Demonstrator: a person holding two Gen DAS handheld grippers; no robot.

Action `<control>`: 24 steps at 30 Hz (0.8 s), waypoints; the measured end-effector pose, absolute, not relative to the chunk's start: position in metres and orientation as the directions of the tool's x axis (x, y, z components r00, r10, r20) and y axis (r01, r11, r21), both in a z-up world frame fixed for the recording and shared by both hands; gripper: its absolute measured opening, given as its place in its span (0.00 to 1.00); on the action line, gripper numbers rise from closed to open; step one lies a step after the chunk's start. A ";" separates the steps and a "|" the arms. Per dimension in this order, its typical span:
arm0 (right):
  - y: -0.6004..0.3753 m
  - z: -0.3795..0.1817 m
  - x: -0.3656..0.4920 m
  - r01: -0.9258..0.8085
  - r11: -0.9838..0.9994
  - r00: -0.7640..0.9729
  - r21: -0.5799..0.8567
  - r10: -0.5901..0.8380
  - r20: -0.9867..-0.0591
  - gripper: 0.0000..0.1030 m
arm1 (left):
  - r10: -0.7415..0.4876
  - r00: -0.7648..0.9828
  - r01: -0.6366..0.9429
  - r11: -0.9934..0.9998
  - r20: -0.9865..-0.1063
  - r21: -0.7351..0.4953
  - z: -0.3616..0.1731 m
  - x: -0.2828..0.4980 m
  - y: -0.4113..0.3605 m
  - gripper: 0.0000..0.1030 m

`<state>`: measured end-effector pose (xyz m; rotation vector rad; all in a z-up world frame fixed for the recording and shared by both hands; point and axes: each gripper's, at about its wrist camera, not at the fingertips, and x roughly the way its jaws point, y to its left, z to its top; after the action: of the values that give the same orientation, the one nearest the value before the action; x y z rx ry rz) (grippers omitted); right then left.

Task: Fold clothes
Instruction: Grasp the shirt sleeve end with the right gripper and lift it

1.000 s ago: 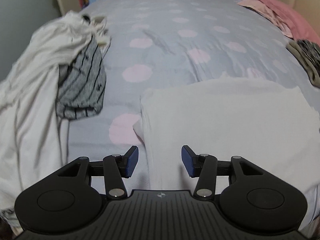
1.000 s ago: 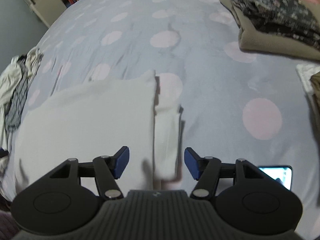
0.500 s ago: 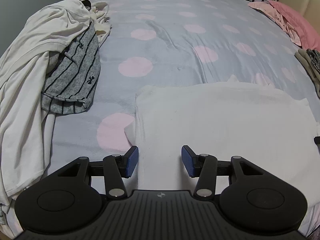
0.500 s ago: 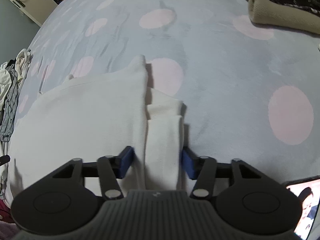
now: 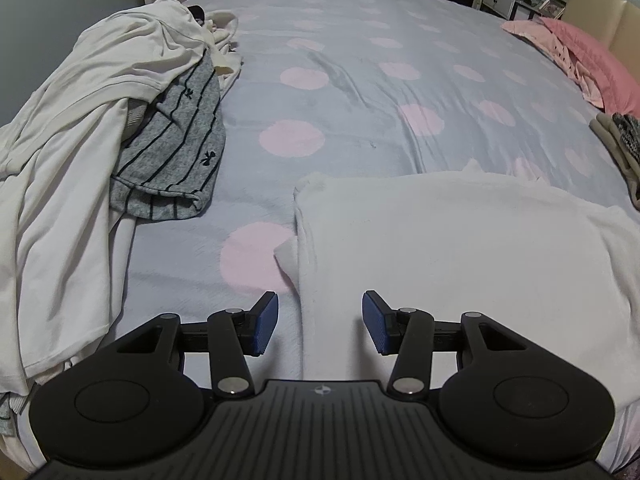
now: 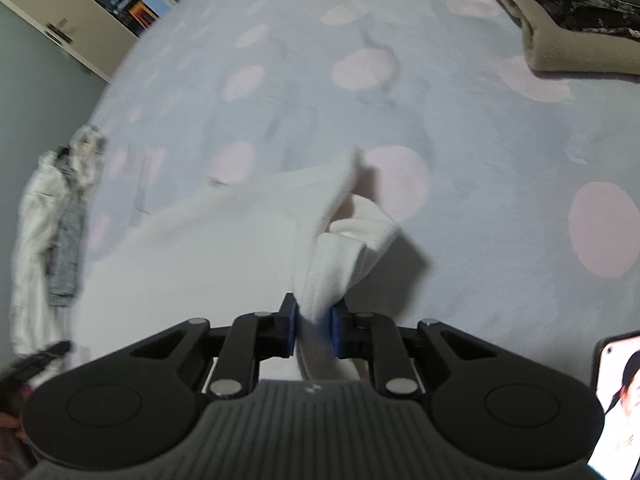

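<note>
White garment (image 6: 224, 248), one; jaws pinching.

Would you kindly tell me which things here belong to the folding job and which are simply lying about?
In the job: white garment, pinched by the right gripper; left gripper, open at its edge.

Lying about: unfolded pile, pink pillow, folded stack, phone.

A bed (image 5: 360, 92) in a grey cover with pink dots is carrying everything. A white garment (image 5: 460, 248) is lying at five o'clock, a heap of white and striped grey clothes (image 5: 120, 120) at nine, pink bedding (image 5: 580, 60) at two, and a folded stack (image 6: 568, 20) nearby.
</note>
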<state>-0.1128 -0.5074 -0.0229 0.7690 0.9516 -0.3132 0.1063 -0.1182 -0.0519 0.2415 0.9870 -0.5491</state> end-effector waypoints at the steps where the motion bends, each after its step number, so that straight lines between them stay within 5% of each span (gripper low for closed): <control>1: -0.504 -0.016 -0.112 0.545 0.697 0.573 0.466 0.095 -0.814 0.18 | -0.336 0.428 0.540 0.840 -0.839 -0.060 -0.051 0.106 -0.116 0.41; 13: -0.437 0.042 -0.060 0.374 0.666 0.661 0.646 0.297 -0.689 0.18 | -0.405 0.408 0.581 0.807 -0.818 -0.109 -0.038 0.098 -0.106 0.39; 24: -0.350 0.033 0.027 0.249 0.661 0.606 0.708 0.464 -0.646 0.18 | -0.432 0.400 0.576 0.804 -0.808 -0.145 -0.036 0.101 -0.088 0.45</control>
<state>0.0269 -0.3500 0.0325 0.8717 0.9412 0.1440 0.1011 -0.0880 -0.0361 0.1667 0.9675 -0.6416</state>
